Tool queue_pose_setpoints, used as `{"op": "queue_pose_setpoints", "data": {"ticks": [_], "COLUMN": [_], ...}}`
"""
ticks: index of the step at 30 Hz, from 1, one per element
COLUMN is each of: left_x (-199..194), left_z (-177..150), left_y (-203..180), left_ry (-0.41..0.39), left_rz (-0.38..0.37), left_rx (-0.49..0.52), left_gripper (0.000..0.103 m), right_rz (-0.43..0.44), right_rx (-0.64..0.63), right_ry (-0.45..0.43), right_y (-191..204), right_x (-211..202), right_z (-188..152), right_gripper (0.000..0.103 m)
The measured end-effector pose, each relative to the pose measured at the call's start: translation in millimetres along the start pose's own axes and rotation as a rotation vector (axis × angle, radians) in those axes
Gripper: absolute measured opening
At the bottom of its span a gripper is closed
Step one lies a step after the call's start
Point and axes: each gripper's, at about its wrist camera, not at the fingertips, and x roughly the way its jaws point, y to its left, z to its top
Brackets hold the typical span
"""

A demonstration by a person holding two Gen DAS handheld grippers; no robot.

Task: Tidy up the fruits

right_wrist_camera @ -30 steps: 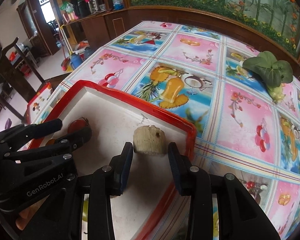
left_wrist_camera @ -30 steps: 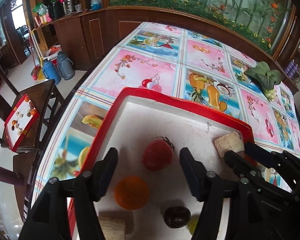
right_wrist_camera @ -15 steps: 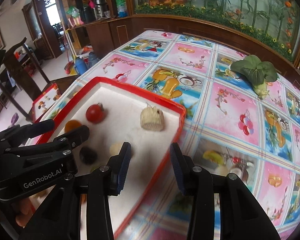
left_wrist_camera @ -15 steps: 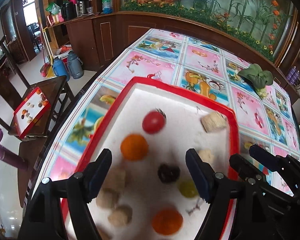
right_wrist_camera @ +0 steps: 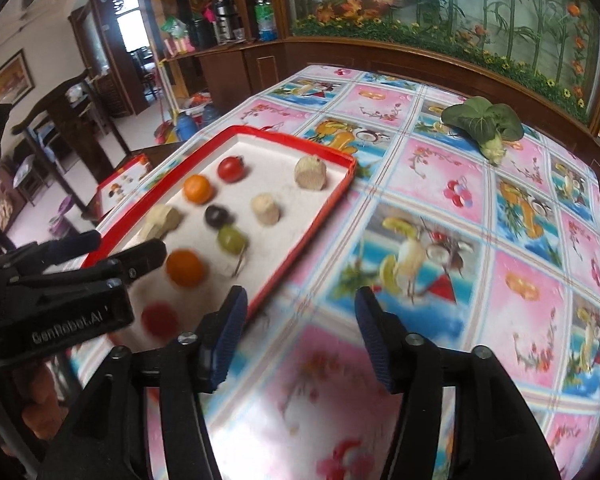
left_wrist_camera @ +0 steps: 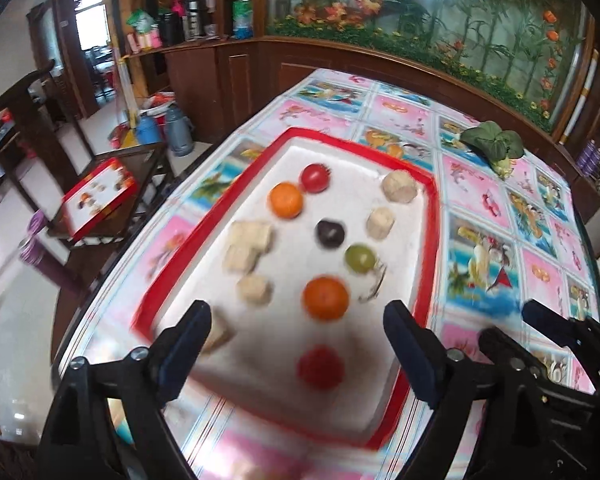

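A red-rimmed white tray (left_wrist_camera: pixel 430 232) (right_wrist_camera: pixel 320 220) lies on the patterned tablecloth. In it a red tomato (left_wrist_camera: pixel 315 178), an orange (left_wrist_camera: pixel 286 200), a dark fruit (left_wrist_camera: pixel 329 233), a green fruit (left_wrist_camera: pixel 359 258), a second orange (left_wrist_camera: pixel 326 298) and a blurred red fruit (left_wrist_camera: pixel 321 366) sit among several beige chunks (left_wrist_camera: pixel 399 187). My left gripper (left_wrist_camera: pixel 296 314) hovers above the tray's near end, its jaws opening, with nothing between them. My right gripper (right_wrist_camera: pixel 300 300) hangs over the tablecloth just right of the tray, its jaws also opening and empty.
A leafy green vegetable (right_wrist_camera: pixel 482 122) lies at the far right of the table. Left of the table's edge a dark wooden chair holds a second red box (left_wrist_camera: pixel 96 196). Thermos flasks (left_wrist_camera: pixel 176 132) stand on the floor by the wooden cabinet.
Both grippers have drawn back and upward from the tray, so nearly all of it now shows. Both pairs of jaws stand wider. The right gripper has left the beige chunk in the tray.
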Motion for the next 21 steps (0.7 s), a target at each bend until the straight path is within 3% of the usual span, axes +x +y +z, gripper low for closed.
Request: {"op": "queue_pose_setpoints", "data": {"ticks": [4, 9, 19, 21], "left_x": [-15, -19, -22, -25], "left_z": [-27, -55, -85, -87], "left_y": [9, 14, 17, 17], "left_ry": [-0.018, -0.007, 0.008, 0.002], "left_rz": [0.001, 0.001, -0.054, -0.041], "left_rx": [-0.008, 0.001, -0.018, -0.015], "left_gripper": [0.095, 0.095, 0.095, 0.102], "right_rz": [-0.005, -0.008, 0.002, 0.001], "right_rx": [-0.050, -0.057, -0.060, -0.075], "right_ry": [0.011, 0.038, 0.063, 0.063], "right_y": [8, 9, 14, 16], "right_x": [-13, -15, -14, -15], "right_z": [-30, -55, -69, -69], "right_gripper": [0.067, 0.067, 0.067, 0.067]}}
